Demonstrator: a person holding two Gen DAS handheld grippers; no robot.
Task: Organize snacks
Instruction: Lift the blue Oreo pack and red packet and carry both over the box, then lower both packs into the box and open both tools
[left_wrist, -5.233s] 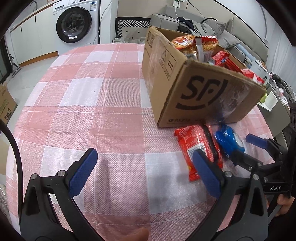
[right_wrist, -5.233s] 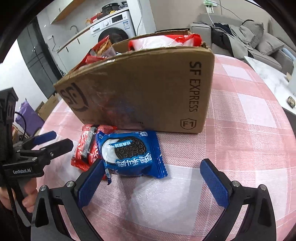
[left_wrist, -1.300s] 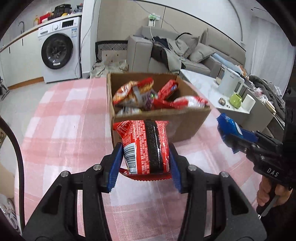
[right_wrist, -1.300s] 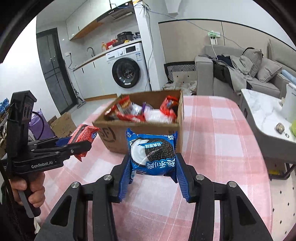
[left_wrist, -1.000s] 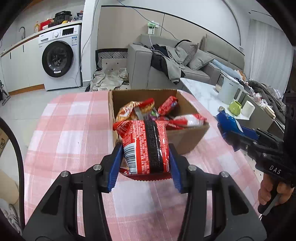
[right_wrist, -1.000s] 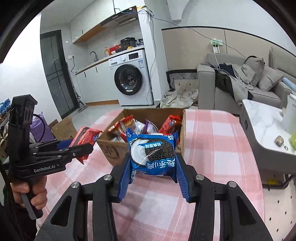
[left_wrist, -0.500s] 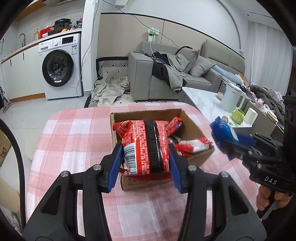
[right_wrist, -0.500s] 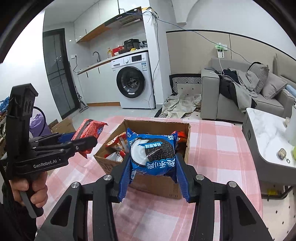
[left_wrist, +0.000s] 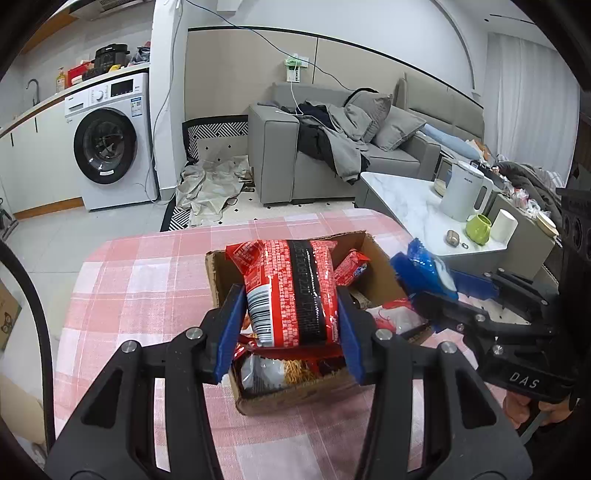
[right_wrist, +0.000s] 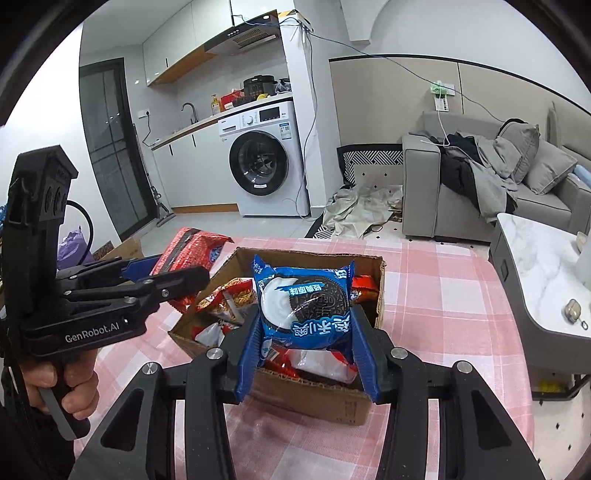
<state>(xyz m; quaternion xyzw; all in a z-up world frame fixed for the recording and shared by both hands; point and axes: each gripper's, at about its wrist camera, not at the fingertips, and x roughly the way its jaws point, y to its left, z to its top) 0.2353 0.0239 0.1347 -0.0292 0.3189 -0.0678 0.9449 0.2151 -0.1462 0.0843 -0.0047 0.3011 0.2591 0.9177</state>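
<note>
Two packets hang above the cardboard box (left_wrist: 295, 400): left gripper (left_wrist: 291, 325) jaws clamp the red packet (left_wrist: 291, 291), right gripper (right_wrist: 308, 338) jaws clamp the blue cookie packet (right_wrist: 306, 306). Deposit step is in hand. Next, lower each packet inside the box walls and release

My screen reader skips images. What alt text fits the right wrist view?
Right tongs grip a blue Oreo packet above an open cardboard box of snacks on a pink checked tablecloth; the left tongs hold a red snack packet beside it.

A lived-in home, open-plan: a washing machine (right_wrist: 261, 158) under a kitchen counter with a sink tap (right_wrist: 189, 108), a grey sofa (left_wrist: 332, 147) heaped with clothes, and a table with a pink checked cloth (left_wrist: 147, 266).
</note>
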